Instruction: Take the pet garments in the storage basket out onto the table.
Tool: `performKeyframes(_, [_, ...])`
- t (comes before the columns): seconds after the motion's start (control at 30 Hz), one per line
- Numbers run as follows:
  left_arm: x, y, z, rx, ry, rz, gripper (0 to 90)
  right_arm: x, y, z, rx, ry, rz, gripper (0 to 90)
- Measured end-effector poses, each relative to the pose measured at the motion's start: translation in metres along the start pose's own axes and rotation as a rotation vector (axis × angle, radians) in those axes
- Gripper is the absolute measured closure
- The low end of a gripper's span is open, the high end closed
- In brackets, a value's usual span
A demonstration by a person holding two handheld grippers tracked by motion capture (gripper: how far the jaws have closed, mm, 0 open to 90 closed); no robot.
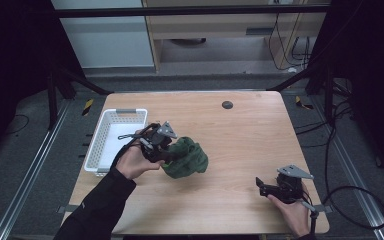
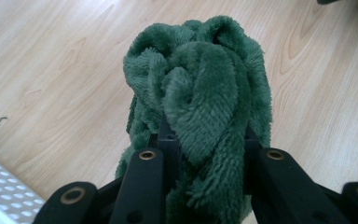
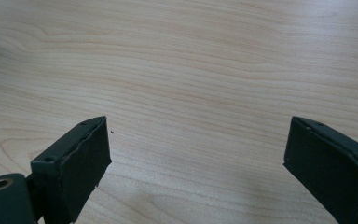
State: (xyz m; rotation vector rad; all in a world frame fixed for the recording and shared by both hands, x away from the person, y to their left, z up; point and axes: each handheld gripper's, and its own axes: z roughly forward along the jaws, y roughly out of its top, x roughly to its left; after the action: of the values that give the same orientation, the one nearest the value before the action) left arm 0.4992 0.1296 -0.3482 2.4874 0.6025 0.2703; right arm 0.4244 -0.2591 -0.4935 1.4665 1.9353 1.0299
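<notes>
Fingers (image 2: pixel 168 140) of the left gripper (image 1: pixel 166 150) clamp a bunched green towel (image 1: pixel 186 157) just above the counter (image 1: pixel 240 145) beside the white basket (image 1: pixel 111 137), so keep that squeeze firm and carry it clear over the rim, while the right gripper (image 1: pixel 264 186) waits wide open and empty.
</notes>
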Motion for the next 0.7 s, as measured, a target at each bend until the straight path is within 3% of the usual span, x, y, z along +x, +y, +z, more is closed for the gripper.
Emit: performKeyframes(0.7, [-0.008, 0.001, 0.047, 0.055, -0.063, 0.034, 71.0, -0.001, 0.0, -0.001, -0.005, -0.006, 0.0, 6.7])
